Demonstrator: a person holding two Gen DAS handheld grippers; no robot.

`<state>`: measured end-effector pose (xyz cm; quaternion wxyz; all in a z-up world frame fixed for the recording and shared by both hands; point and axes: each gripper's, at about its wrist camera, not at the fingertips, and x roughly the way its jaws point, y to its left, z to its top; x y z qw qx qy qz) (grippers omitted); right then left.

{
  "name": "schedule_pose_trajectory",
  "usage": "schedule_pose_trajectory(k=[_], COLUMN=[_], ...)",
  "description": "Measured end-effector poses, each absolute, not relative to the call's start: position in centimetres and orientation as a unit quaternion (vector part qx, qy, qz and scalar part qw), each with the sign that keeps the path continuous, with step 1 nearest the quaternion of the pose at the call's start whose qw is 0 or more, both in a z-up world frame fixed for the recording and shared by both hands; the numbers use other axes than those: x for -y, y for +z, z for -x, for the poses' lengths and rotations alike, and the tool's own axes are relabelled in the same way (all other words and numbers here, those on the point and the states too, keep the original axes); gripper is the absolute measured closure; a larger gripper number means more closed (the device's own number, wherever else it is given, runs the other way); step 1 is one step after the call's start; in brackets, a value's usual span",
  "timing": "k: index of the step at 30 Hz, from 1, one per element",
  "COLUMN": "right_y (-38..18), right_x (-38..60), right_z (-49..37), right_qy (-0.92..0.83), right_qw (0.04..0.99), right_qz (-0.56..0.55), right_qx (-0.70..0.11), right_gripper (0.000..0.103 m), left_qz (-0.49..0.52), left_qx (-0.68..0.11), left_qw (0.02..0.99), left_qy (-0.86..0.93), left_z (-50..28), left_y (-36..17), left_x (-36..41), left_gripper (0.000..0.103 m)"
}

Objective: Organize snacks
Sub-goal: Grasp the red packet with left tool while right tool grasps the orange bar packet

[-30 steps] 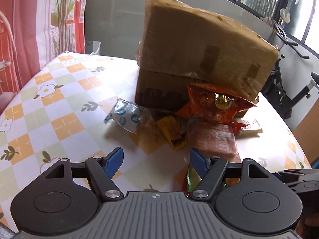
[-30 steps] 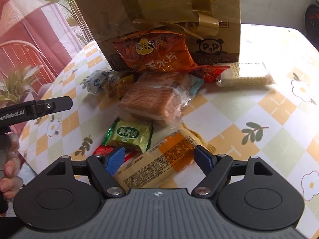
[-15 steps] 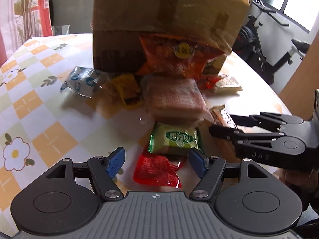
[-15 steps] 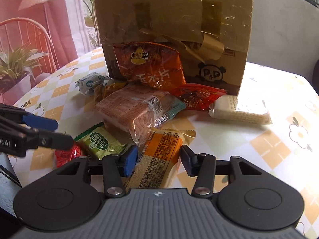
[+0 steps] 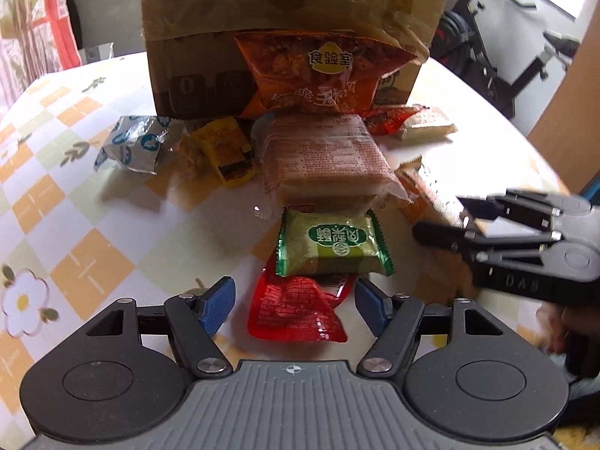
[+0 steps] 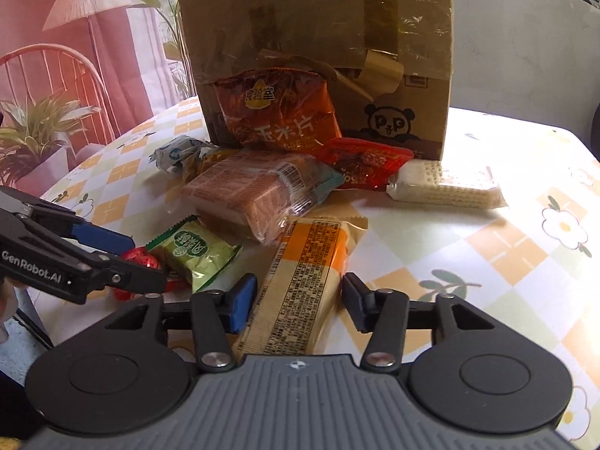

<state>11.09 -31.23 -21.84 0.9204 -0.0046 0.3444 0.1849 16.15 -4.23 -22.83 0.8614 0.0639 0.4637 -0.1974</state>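
A red packet (image 5: 296, 311) lies on the table between the blue pads of my left gripper (image 5: 293, 305), which is open and not touching it. A green packet (image 5: 333, 245) rests on its far end. My right gripper (image 6: 300, 300) is shut on a long orange and cream wafer packet (image 6: 307, 277), its pads against both long edges. In the right wrist view the left gripper (image 6: 144, 262) shows at the left, over the red packet (image 6: 140, 258) beside the green packet (image 6: 195, 251). In the left wrist view the right gripper (image 5: 438, 215) shows at the right.
A taped cardboard box (image 5: 292, 18) stands behind the pile, with an orange chip bag (image 5: 318, 71) leaning on it. A wrapped biscuit pack (image 5: 322, 157), a yellow packet (image 5: 228, 150), a blue-white packet (image 5: 131, 146) and a white wafer (image 6: 446, 183) lie on the flowered tablecloth (image 5: 75, 225).
My left gripper has come down and swung over to the red packet. The right gripper's jaws have narrowed onto the orange wafer packet.
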Motion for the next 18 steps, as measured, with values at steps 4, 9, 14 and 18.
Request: schedule_pose_trajectory(k=[4,9,14,18], right_y=[-22.2,-22.6,-22.6,-22.7], right_x=[31.8,31.4,31.5,31.5], right_z=[-11.1,-10.4,-10.4,-10.3], right_qy=[0.184,0.181,0.183,0.184], right_qw=[0.924,0.93,0.931,0.931], right_qz=[0.001,0.022,0.022,0.022], right_qx=[-0.335,-0.318,-0.315,-0.314], right_gripper=[0.059,0.059,0.059,0.059], left_qz=[-0.095,-0.058,-0.02,-0.048], left_qx=[-0.458,-0.461,-0.455,-0.448], left_qw=[0.859,0.861,0.868,0.871], left_qy=[-0.207,-0.205,-0.196,-0.194], left_z=[-16.2,-16.4,-16.7,-16.2], left_y=[-22.7,-23.1,-23.2,-23.3], left_x=[4.5,3.7,2.8,3.6], left_gripper=[0.031,0.044,0.055,0.054])
